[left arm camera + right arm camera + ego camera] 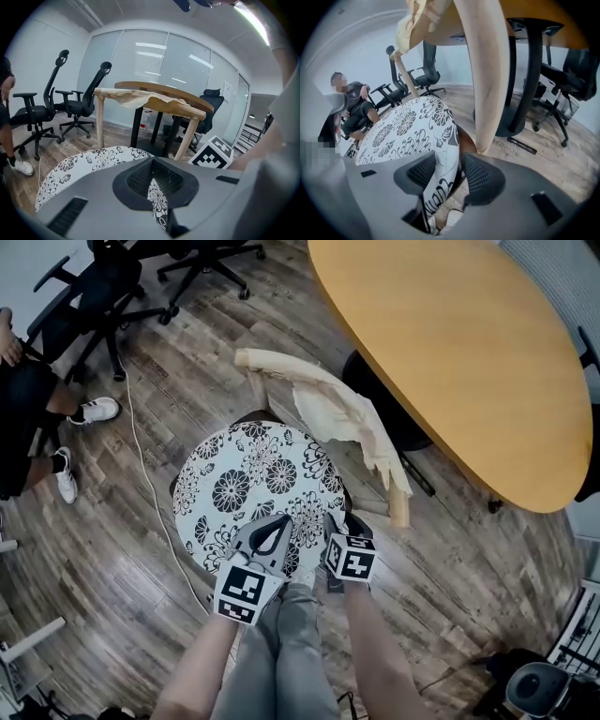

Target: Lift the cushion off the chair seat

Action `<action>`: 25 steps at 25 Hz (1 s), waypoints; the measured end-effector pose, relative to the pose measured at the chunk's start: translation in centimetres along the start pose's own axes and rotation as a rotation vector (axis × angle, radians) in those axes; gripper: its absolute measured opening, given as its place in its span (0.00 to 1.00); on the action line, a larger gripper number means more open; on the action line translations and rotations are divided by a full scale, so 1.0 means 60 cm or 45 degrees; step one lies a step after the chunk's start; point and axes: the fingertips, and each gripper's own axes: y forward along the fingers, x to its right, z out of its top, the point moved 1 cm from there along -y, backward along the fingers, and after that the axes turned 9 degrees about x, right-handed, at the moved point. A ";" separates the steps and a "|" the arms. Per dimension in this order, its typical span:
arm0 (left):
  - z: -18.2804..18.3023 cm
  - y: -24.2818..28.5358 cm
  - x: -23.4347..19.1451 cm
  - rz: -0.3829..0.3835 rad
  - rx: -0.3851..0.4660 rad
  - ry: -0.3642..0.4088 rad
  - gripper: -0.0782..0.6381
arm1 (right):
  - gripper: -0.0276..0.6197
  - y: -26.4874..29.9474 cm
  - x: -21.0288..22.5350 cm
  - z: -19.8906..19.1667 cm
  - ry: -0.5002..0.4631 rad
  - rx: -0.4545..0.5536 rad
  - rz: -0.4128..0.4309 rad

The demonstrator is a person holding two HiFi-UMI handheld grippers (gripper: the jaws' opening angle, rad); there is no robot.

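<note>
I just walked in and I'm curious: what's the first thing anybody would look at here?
The round white cushion with black flower print grabs the eye first, lying on the pale wooden chair in the middle of the head view. At its near edge the left gripper pinches the rim and the right gripper straddles it with open jaws. A big oval yellow wooden table fills the upper right.

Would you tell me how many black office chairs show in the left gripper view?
3. At the left stand the nearer office chair and the farther office chair; the third office chair is at the right behind the wooden table. More may be hidden.
</note>
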 end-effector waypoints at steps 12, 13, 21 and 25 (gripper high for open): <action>-0.007 -0.011 -0.020 0.026 -0.017 -0.020 0.10 | 0.14 0.006 -0.021 0.000 -0.129 -0.069 0.037; -0.005 -0.012 -0.021 0.029 -0.014 -0.021 0.10 | 0.12 0.005 -0.024 0.001 -0.135 -0.067 0.036; 0.021 -0.029 -0.036 0.075 0.028 -0.023 0.10 | 0.10 -0.023 -0.039 0.026 -0.151 -0.041 0.041; 0.042 -0.045 -0.039 0.091 0.039 -0.025 0.10 | 0.10 -0.043 -0.054 0.047 -0.187 -0.016 0.049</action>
